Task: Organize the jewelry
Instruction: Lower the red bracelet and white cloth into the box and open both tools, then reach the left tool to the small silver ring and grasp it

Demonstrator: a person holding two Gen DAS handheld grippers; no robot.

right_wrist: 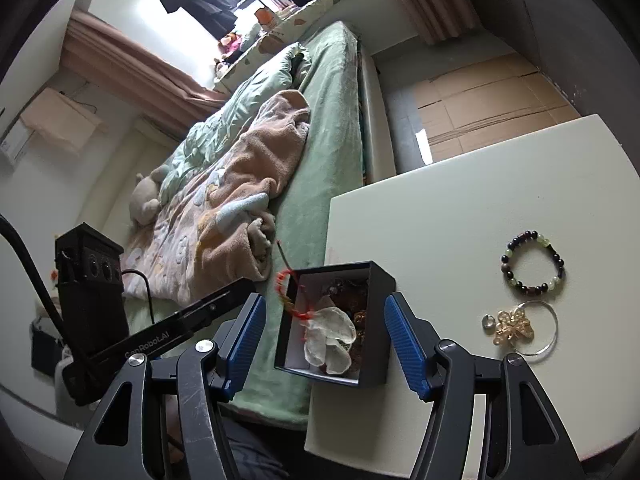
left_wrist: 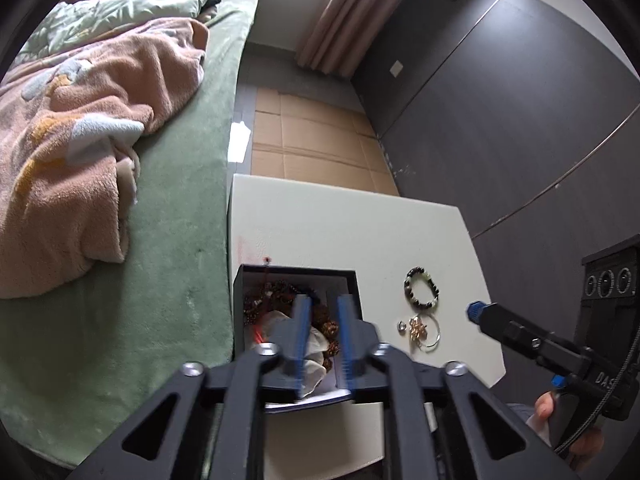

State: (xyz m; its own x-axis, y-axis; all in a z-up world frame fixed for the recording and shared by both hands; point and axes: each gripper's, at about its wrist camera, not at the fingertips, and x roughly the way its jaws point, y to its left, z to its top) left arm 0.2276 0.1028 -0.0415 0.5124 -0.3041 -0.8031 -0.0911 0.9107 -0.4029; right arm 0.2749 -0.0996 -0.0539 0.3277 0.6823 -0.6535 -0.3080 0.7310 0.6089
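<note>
A black open-topped box (left_wrist: 239,292) stands at the left edge of the white table (left_wrist: 320,220), holding brown beads, gold pieces and a pale translucent piece (right_wrist: 332,336); a red cord (right_wrist: 285,290) hangs over its rim. My left gripper (left_wrist: 324,302) hovers open over the box with no pad pressing on anything. Right of the box lie a beaded bracelet (right_wrist: 534,266), a gold flower brooch (right_wrist: 514,328), a small ring (right_wrist: 488,322) and a thin silver hoop (right_wrist: 554,332). My right gripper (right_wrist: 325,304) is open, nearer than the box, holding nothing.
A bed with a green cover (left_wrist: 172,280) and a peach blanket (left_wrist: 80,160) runs along the table's left side. Flattened cardboard (left_wrist: 312,136) covers the floor beyond the table. A dark wall (left_wrist: 520,120) stands to the right.
</note>
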